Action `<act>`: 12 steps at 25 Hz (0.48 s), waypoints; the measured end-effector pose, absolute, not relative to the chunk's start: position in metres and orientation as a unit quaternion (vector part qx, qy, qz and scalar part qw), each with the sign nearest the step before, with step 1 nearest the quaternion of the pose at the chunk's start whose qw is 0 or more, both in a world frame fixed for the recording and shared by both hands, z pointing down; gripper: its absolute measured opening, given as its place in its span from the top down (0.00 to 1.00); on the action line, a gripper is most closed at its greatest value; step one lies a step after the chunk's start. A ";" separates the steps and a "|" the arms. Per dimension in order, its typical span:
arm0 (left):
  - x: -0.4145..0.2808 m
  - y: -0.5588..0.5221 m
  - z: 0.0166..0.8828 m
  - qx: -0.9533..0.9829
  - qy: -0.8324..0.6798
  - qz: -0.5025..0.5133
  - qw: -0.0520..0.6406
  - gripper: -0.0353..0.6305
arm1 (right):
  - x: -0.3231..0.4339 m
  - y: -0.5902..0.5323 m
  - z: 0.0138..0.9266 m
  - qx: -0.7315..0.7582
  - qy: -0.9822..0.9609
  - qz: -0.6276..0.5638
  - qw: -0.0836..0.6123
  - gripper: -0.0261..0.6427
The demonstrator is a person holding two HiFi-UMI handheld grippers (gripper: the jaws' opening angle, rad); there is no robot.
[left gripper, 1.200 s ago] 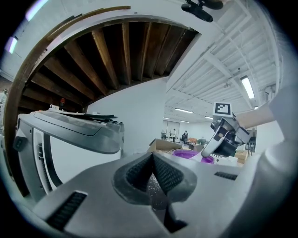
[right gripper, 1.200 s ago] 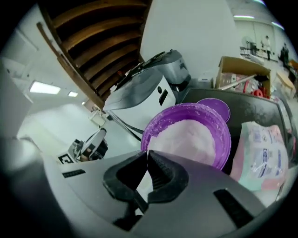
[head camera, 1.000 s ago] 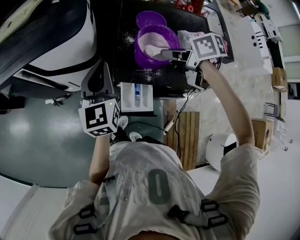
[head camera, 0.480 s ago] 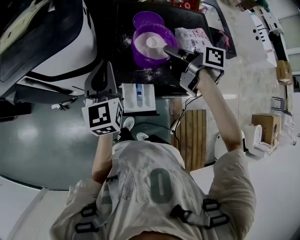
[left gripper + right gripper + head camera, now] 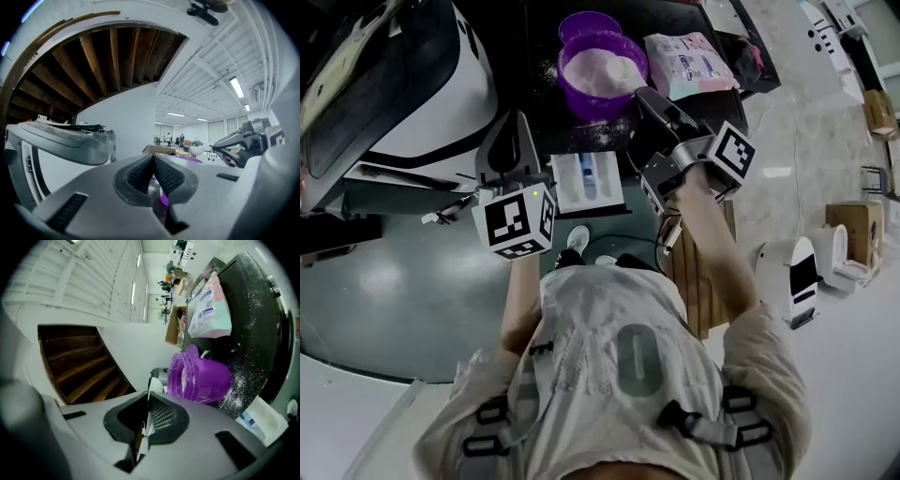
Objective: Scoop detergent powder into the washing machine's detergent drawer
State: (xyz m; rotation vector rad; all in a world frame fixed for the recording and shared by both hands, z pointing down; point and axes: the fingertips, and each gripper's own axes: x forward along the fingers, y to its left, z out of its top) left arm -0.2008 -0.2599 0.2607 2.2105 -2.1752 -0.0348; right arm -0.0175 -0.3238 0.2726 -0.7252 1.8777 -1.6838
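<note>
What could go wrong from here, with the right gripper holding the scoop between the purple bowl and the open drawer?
1. The right gripper pinches only a thin white handle; it may twist and tip powder out.
2. Powder already lies spilled on the dark machine top around the purple bowl; more may fall before reaching the drawer.
3. The left gripper, shut, hangs beside the drawer and could be bumped.

Two grippers are showing, the left gripper (image 5: 514,120) and the right gripper (image 5: 645,96). One washing machine (image 5: 539,112) is carrying one purple tub (image 5: 602,75), one purple lid (image 5: 589,24) and one detergent bag (image 5: 686,64). One detergent drawer (image 5: 589,181) is jutting out; one scoop (image 5: 154,386) is showing.
</note>
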 end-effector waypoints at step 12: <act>-0.187 -0.212 0.263 0.719 -0.694 0.010 -0.046 0.92 | 0.003 -0.253 0.288 -0.299 0.683 -0.560 0.361 0.95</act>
